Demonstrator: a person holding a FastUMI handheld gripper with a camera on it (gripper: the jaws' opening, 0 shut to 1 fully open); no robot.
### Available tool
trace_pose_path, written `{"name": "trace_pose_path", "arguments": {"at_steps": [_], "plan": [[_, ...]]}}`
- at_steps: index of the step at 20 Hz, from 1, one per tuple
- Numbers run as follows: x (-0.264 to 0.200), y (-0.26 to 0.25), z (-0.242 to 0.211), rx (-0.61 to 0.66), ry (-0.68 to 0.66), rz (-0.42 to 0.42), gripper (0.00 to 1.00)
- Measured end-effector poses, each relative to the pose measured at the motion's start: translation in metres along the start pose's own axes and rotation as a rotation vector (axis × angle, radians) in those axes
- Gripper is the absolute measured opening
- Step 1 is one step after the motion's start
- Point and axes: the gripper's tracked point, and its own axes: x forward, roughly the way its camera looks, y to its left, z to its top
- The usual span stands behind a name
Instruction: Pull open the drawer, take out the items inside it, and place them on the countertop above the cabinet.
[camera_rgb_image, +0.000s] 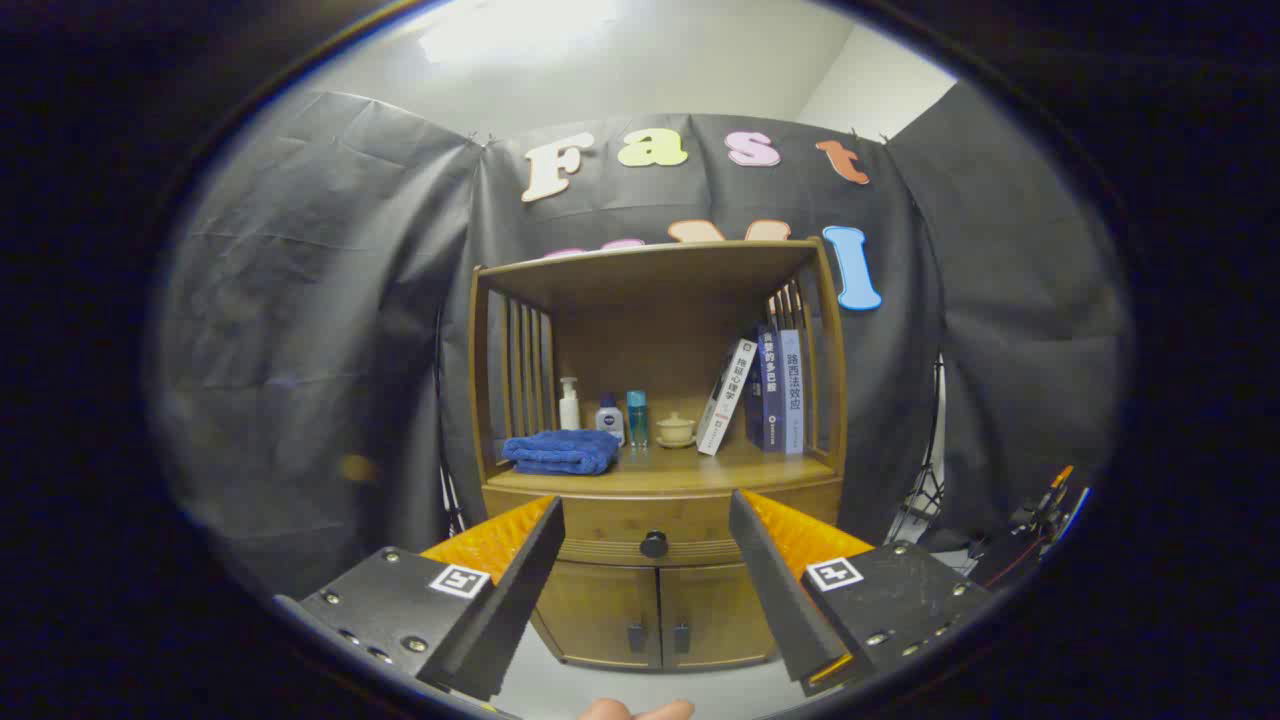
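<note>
A tall brown wooden cabinet is standing against the black cloth wall, straight ahead of the gripper at twelve o'clock. Its one shallow wooden drawer is sitting closed under the open shelf, its single round black knob showing in the gap between the two fingers, well beyond them. Below it, two lower cabinet doors are hanging shut, each with a small dark handle. The wooden countertop shelf above the drawer is carrying one folded blue towel at ten o'clock from the knob, three upright books leaning together at one o'clock, three small bottles in a row behind the towel, and one small cream lidded cup beside them. The gripper's jaws are standing spread wide, pinching nothing. A fingertip is peeking in at six o'clock.
</note>
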Motion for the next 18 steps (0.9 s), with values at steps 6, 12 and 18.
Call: {"name": "trace_pose_path", "arguments": {"at_steps": [6, 12, 18], "plan": [[0.004, 0.0, -0.004, -0.002, 0.011, -0.001, 0.99], [0.01, 0.002, -0.008, 0.003, 0.021, -0.005, 0.99], [0.033, -0.003, -0.027, -0.019, 0.052, -0.049, 0.99]]}}
